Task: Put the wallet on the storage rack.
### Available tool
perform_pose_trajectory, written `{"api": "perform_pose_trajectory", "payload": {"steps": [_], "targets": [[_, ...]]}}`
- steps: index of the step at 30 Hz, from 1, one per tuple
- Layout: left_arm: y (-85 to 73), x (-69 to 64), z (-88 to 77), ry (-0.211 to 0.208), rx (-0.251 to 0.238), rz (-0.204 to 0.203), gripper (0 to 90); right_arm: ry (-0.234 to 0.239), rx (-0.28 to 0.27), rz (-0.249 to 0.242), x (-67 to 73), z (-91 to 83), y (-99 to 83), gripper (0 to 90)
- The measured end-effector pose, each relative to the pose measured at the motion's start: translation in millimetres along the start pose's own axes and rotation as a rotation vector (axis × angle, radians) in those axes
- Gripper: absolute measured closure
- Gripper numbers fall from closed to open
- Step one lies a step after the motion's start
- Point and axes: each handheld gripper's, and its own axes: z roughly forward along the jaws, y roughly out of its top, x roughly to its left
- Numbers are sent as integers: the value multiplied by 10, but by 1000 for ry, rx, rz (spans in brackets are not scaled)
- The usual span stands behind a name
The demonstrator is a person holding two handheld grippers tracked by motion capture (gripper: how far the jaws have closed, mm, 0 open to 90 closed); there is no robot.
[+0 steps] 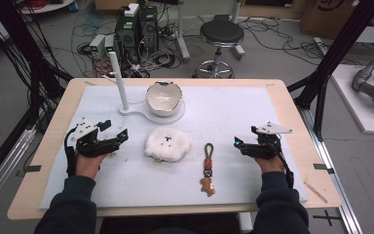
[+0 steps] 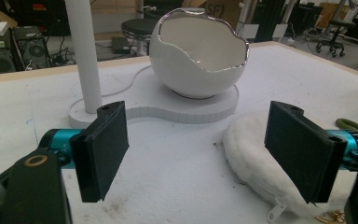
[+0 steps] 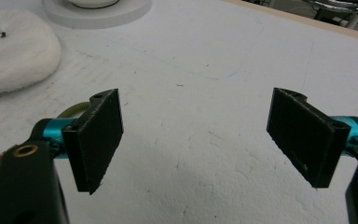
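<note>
High view: the left gripper [image 1: 119,138] and right gripper [image 1: 240,144] rest near the table's [image 1: 282,105] side edges, a fluffy white pouch [image 1: 168,145] and keychain [image 1: 208,169] between them. Left gripper view: jaws wide apart, holding nothing; the eggshell bowl [image 2: 199,56] looks empty. Right gripper view: jaws wide apart over bare mat [image 3: 205,70].
</note>
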Motion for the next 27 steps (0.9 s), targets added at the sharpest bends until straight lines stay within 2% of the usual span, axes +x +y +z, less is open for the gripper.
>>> {"api": "perform_pose_trajectory", "payload": {"steps": [6,10,13,14,15,16,17,18,25,27], "targets": [[10,-25,61,-17,0,-13,214,11,-16,10,-23,-4,-9,186],[5,-52,90,-30,24,-11,214,21,-9,21,-49,20,-19,186],[-2,-60,93,-47,32,-28,214,26,-10,14,-36,29,-16,186],[-11,-67,111,-62,47,-42,214,27,-6,14,-24,32,-15,186],[-38,-97,165,-85,90,-52,214,26,-4,9,-16,35,-16,186],[-38,-97,165,-85,90,-52,214,28,-2,2,-14,37,-16,186],[-62,-138,231,-109,138,-58,214,24,-1,3,-8,36,-15,186],[-62,-138,231,-109,138,-58,214,24,-1,3,-8,36,-15,186],[-141,-356,474,-169,293,-55,214,30,6,-2,14,57,-12,187],[-148,-379,490,-171,301,-59,215,37,9,-8,32,60,-7,187]]}}
